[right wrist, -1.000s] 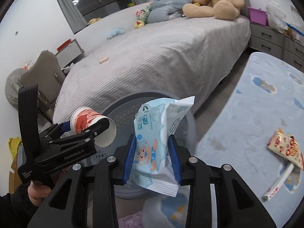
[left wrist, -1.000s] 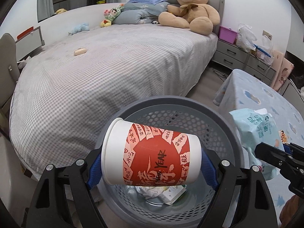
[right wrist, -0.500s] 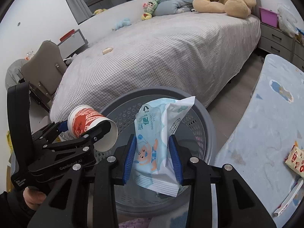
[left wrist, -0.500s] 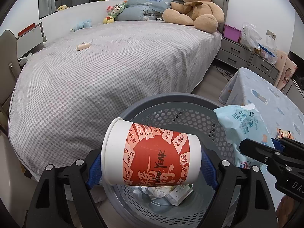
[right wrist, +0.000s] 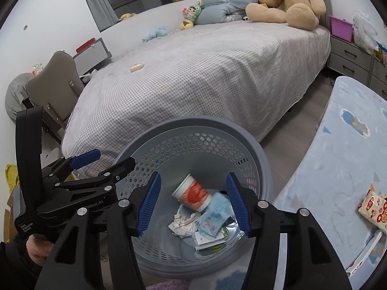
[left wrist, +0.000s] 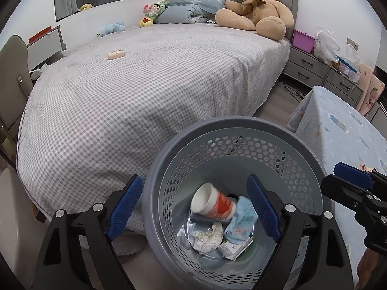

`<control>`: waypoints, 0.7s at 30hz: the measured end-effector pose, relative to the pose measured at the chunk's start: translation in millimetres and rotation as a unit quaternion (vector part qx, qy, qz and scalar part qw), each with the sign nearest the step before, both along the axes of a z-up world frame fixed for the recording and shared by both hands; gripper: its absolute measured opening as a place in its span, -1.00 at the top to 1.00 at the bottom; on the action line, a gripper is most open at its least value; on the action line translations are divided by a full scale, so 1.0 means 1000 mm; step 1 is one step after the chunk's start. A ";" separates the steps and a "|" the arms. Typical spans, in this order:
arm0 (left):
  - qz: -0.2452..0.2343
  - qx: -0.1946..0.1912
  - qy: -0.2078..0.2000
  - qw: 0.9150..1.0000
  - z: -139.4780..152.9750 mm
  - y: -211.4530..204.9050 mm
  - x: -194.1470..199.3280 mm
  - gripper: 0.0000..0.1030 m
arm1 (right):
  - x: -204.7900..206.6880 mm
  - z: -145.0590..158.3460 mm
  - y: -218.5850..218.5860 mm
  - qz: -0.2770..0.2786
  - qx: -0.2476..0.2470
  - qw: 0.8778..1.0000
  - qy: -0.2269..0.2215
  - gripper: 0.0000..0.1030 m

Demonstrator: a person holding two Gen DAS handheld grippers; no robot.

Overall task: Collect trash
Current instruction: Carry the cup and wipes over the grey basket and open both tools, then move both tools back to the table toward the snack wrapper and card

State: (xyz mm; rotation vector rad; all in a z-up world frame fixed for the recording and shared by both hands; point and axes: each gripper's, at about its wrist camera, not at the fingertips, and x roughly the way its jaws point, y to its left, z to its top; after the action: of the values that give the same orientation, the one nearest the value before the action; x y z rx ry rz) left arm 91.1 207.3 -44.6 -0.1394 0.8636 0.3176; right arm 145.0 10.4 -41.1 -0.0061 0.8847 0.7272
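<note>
A grey perforated trash basket [left wrist: 232, 125] [right wrist: 262, 159] stands on the floor beside the bed. Inside it lie a red-and-white paper cup [left wrist: 212, 204] [right wrist: 192, 193], a light blue wipes packet [left wrist: 241, 222] [right wrist: 214, 217], crumpled paper [left wrist: 205, 238] [right wrist: 182, 224] and a small carton [left wrist: 233, 249]. My left gripper [left wrist: 193, 211] is open and empty above the basket; it also shows in the right wrist view [right wrist: 110, 160]. My right gripper [right wrist: 193, 203] is open and empty above the basket; one of its fingers [left wrist: 348, 175] shows in the left wrist view.
A bed with a checked cover [left wrist: 145, 84] fills the far side, with a teddy bear [left wrist: 256, 4] at its head. A low table with a blue cloth [right wrist: 338, 169] at right holds a red snack wrapper [right wrist: 372, 205]. Grey drawers [left wrist: 312, 70] stand behind.
Both grippers have opened. The cup has dropped from my left gripper and the wipes packet from my right gripper into the basket.
</note>
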 end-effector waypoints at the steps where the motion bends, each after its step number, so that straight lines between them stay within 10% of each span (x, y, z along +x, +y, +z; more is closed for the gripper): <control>1: 0.000 0.000 0.000 1.000 0.000 0.001 0.000 -0.63 | 0.000 0.000 0.000 0.000 0.000 1.000 0.000 -0.07; 21: 0.000 0.000 -0.005 1.000 0.008 -0.003 -0.010 -0.63 | -0.008 -0.001 -0.020 -0.023 0.011 1.000 0.009 -0.18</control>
State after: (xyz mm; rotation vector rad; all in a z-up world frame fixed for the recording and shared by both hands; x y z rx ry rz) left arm 81.2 204.1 -36.9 -0.1417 0.8533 0.3158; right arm 136.8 -9.9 -41.7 0.0400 0.8925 0.6943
